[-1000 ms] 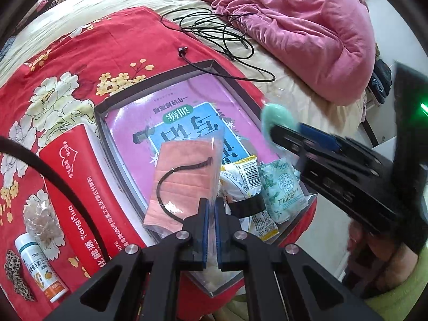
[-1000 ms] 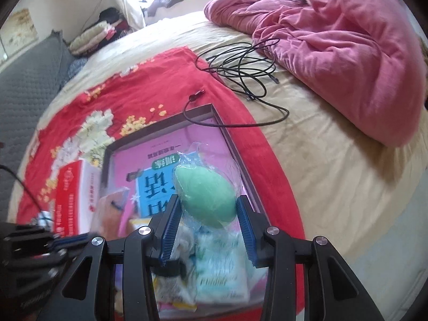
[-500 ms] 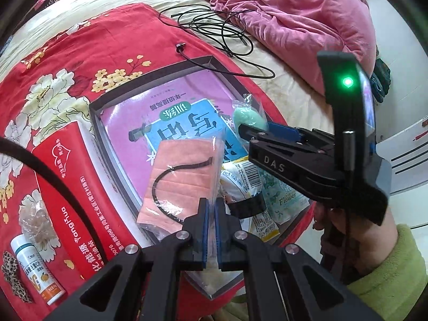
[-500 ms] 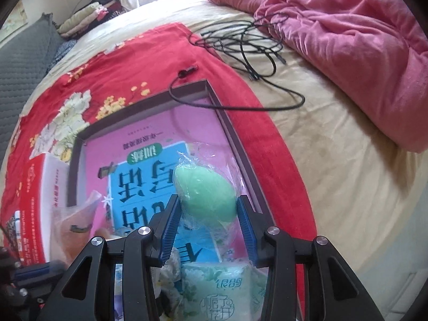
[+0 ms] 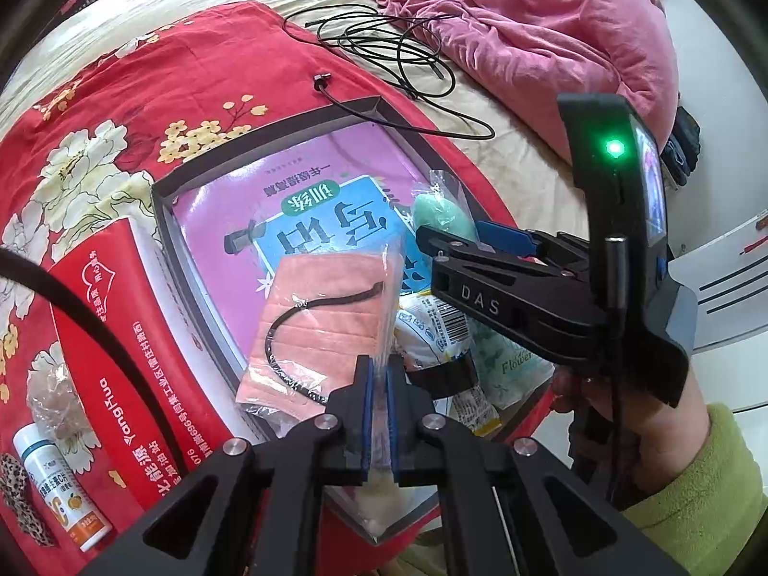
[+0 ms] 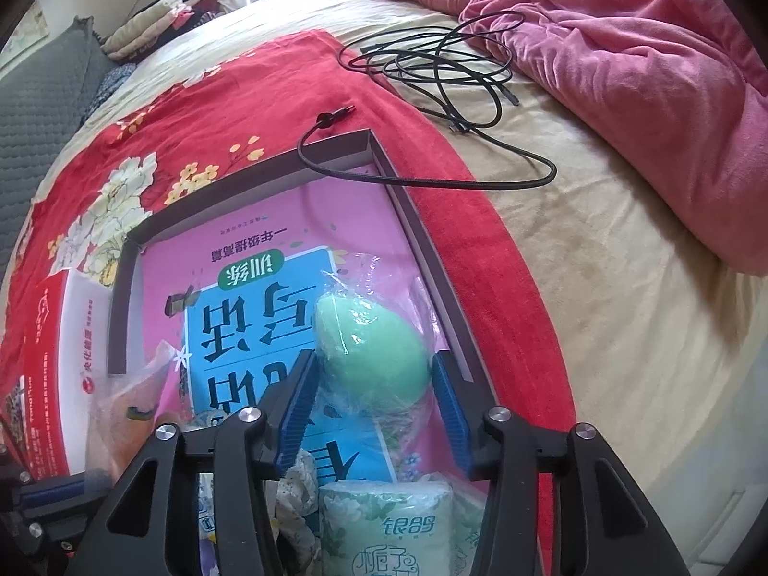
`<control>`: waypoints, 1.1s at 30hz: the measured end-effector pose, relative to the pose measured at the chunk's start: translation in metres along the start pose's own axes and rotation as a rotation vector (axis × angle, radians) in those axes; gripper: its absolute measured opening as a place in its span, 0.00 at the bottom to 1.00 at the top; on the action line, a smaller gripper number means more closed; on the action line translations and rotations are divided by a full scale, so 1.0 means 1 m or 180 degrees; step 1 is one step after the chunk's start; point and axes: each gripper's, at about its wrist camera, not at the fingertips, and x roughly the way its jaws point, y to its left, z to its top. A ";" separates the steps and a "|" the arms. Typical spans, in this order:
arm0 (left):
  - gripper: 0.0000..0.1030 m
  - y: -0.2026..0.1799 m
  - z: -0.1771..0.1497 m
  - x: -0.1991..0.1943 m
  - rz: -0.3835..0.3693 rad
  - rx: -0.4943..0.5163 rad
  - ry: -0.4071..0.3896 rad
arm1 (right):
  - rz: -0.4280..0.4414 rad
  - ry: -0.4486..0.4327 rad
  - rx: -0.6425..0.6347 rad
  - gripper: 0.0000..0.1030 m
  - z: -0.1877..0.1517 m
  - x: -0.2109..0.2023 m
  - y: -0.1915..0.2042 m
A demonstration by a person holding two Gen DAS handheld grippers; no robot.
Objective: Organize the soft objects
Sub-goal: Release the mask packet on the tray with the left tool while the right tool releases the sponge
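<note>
The left hand-held gripper (image 5: 378,386) has its jaws together, clamped on the clear wrapper edge of a bagged pink face mask (image 5: 320,317). The mask hangs over the shallow dark-rimmed box (image 5: 165,221), above the pink and blue booklet (image 5: 307,211) that lines the box floor.

The right hand-held gripper (image 6: 372,408) has its jaws opening. The green egg-shaped sponge (image 6: 372,343), in clear wrap, lies between the blue pads; a narrow gap shows on each side, so the pads do not press on it. The sponge rests on the booklet near the box wall at 3 o'clock. In the left wrist view the sponge (image 5: 439,213) sits at 1 o'clock from the mask.

A tissue pack (image 6: 386,525) with a green floral print lies in the box at 6 o'clock from the sponge.

Outside the box at 9 o'clock lies a red carton (image 5: 113,336), with a white bottle (image 5: 62,494) beyond it on the red floral cloth (image 5: 144,77). A black cable (image 6: 446,72) is coiled on the bed at 12 o'clock. A hand in a green sleeve (image 5: 691,494) holds the right hand-held gripper.
</note>
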 end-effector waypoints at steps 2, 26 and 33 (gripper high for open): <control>0.06 0.000 0.001 0.001 -0.0016 -0.0009 0.0003 | 0.0026 -0.0062 -0.0023 0.57 -0.001 -0.005 0.001; 0.14 -0.006 0.001 0.005 -0.0232 -0.0032 0.0012 | 0.0025 -0.0498 0.0326 0.66 -0.028 -0.089 -0.030; 0.30 -0.010 -0.004 0.003 -0.0287 -0.0002 0.0034 | 0.0050 -0.0469 0.0372 0.67 -0.038 -0.093 -0.031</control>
